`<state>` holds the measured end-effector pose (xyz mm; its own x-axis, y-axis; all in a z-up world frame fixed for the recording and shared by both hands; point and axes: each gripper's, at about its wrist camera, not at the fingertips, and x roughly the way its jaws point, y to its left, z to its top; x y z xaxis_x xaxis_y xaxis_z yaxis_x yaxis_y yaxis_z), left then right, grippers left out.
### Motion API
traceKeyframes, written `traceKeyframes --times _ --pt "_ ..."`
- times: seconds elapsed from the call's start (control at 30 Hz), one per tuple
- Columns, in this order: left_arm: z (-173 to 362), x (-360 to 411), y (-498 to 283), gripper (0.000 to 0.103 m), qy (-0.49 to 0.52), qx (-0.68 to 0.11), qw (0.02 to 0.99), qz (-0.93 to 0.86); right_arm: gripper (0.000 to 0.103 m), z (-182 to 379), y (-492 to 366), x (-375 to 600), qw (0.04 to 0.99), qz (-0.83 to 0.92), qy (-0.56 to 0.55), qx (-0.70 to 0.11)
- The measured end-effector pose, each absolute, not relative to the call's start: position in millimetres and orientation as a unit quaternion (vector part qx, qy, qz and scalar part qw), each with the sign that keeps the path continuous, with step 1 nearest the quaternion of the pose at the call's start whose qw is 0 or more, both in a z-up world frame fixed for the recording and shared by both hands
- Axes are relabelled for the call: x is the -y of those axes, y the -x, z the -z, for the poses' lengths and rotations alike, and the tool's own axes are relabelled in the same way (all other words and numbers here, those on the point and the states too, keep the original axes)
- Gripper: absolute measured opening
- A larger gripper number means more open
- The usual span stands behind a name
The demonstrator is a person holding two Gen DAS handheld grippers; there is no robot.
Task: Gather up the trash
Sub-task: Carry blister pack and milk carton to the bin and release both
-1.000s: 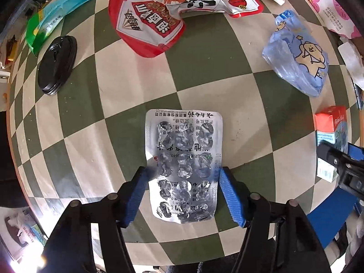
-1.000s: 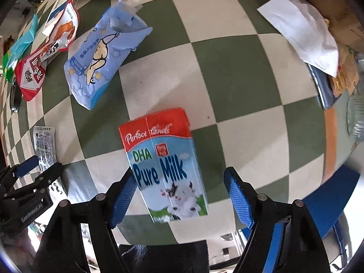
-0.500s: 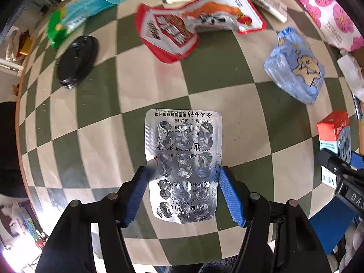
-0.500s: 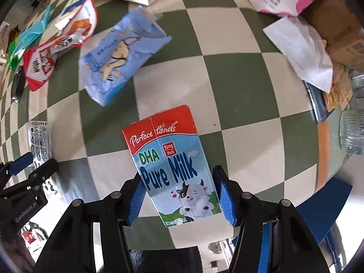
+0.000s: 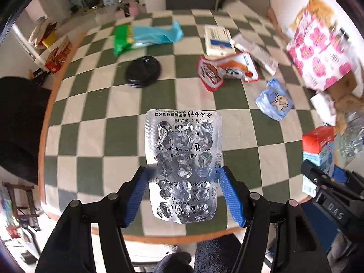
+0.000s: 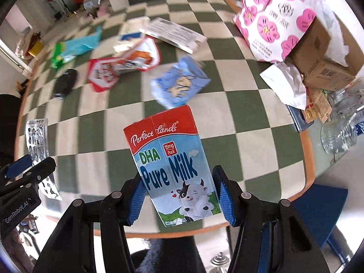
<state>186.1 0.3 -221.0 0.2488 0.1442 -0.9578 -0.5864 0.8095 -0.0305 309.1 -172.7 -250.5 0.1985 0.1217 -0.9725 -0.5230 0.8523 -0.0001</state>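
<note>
Green-and-cream checkered tabletop (image 5: 95, 136) strewn with wrappers, seen from above with both loads lifted clear

Left gripper (image 5: 183, 187) closed edge-on across crinkled silver foil blister pack (image 5: 183, 159), blue pads pinching only its two thin sides; likely to buckle or pop out under any squeeze or swing

Right gripper (image 6: 179, 194) clamped on red-and-blue cardboard milk carton (image 6: 173, 166), held low on carton, top-heavy and tilted; could pivot or slide between pads

Still lying on cloth: red-and-white snack pouch (image 5: 225, 70), pale blue cartoon packet (image 5: 274, 101), green-and-teal plastic bag (image 5: 145, 37), round black lid (image 5: 143, 71)

No bin visible in either view, so drop point cannot be told
</note>
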Motion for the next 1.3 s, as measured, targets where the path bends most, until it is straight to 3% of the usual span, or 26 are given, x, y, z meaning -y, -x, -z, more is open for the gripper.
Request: traceKeyframes --times 0.33,0.6,0.9,1.3 --pt "195 2 -61 0.062 0.221 -0.515 0.79 -0.249 0.058 214 -180 170 0.773 -0.249 0.135 -0.567" --pt "247 17 23 0.062 0.274 -0.555 0.747 -0.243 0.058 246 -72 189 0.737 -0.259 0.111 -0.615" --pt "391 2 60 0.062 0.393 -0.598 0.656 -0.24 0.058 385 -10 207 0.646 -0.25 0.1 -0.714" --pt "652 -24 50 0.062 0.474 -0.648 0.565 -0.192 0.058 651 -24 187 0.589 -0.257 0.092 -0.761"
